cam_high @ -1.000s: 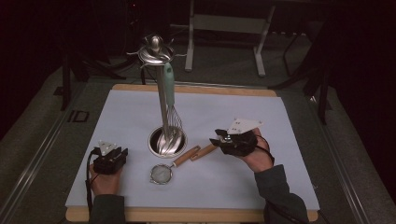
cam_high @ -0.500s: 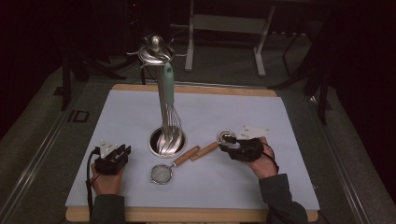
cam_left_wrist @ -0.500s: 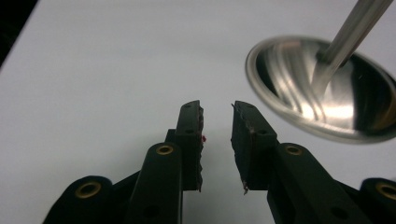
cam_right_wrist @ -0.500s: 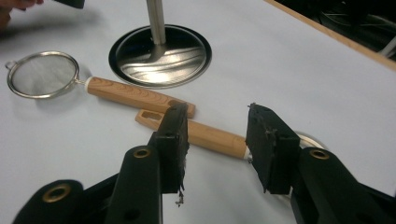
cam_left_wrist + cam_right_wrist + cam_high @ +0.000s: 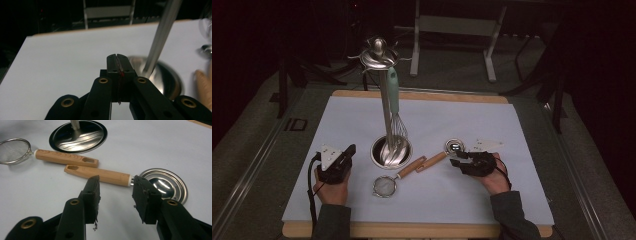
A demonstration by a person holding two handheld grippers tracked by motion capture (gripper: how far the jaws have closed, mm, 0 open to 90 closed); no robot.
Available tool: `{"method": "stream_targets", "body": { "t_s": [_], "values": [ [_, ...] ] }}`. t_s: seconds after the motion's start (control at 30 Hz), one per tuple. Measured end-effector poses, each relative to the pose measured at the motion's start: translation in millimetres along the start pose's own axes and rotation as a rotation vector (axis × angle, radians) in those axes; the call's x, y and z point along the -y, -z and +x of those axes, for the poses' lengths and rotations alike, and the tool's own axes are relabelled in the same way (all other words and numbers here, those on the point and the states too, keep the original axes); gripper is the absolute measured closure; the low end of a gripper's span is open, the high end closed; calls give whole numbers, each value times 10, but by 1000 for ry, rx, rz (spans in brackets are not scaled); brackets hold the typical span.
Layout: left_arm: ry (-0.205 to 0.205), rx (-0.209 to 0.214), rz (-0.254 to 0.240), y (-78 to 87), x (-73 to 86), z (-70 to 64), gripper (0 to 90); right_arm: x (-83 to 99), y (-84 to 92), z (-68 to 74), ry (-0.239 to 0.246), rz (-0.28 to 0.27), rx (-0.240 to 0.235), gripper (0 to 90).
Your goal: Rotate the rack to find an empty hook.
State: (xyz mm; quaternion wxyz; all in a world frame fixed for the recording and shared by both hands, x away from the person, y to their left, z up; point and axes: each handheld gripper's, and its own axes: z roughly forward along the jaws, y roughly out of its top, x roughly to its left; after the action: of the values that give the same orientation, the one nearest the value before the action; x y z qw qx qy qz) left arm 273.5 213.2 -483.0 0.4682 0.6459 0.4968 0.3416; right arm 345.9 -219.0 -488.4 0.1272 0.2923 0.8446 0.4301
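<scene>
A steel utensil stand (image 5: 391, 150) rises from a round base mid-table, and a whisk with a mint handle (image 5: 392, 92) hangs from its top. In front lie a mesh strainer (image 5: 384, 186) and a small steel ladle (image 5: 454, 146), both with wooden handles. My right gripper (image 5: 455, 159) is open and low over the table. Its jaws (image 5: 116, 178) stand either side of the ladle's handle (image 5: 100, 173) near the bowl, without touching it. At the left, my left gripper (image 5: 350, 149) has just been closing and is shut (image 5: 117, 56) with nothing between its jaws, pointing at the stand's base (image 5: 162, 80).
Everything lies on a pale mat (image 5: 492, 125) over a wooden board. The strainer's handle (image 5: 66, 158) runs close beside the ladle's handle. Dark floor and metal frames lie beyond the far edge.
My right gripper has come down toward the table at the ladle's handle. My left gripper has risen a little, and its jaws have closed.
</scene>
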Motion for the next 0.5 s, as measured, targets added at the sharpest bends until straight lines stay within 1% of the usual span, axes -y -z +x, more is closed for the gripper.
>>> {"method": "stream_targets", "body": {
  "t_s": [0.03, 0.1, 0.13, 0.17, 0.2, 0.23, 0.3, 0.33, 0.37, 0.4, 0.47, 0.5],
  "values": [
    [-2, 6, -15, 6, -36, -13, 897, 4, 6, -1, 1, 0, 4, 573],
    [-7, 11, -38, 17, -116, -33, 897, 10, 18, -7, 9, 1, 30, 574],
    [-4, 15, -55, 22, -156, -39, 897, 14, 23, -18, 1, -4, 33, 574],
    [-4, 15, -55, 22, -156, -39, 898, 14, 23, -18, 1, -4, 33, 574],
    [4, 22, -87, 40, -237, -46, 897, 27, 29, -40, -17, -16, 26, 573],
    [6, 27, -103, 49, -277, -48, 897, 31, 28, -45, -17, -15, 28, 573],
    [11, 35, -129, 62, -353, -56, 898, 45, 22, -51, -11, -5, 37, 573],
    [11, 35, -129, 62, -353, -56, 897, 50, 20, -51, -10, -1, 41, 573],
    [2, 37, -145, 73, -418, -73, 898, 58, 12, -53, -5, 8, 51, 574],
    [-3, 34, -158, 77, -445, -86, 898, 64, 8, -56, -3, 12, 55, 574],
    [-4, 41, -179, 90, -500, -98, 898, 82, -1, -62, -12, 17, 59, 574],
    [-3, 39, -194, 97, -529, -107, 898, 90, -4, -67, -7, 21, 64, 574]
  ]
}}
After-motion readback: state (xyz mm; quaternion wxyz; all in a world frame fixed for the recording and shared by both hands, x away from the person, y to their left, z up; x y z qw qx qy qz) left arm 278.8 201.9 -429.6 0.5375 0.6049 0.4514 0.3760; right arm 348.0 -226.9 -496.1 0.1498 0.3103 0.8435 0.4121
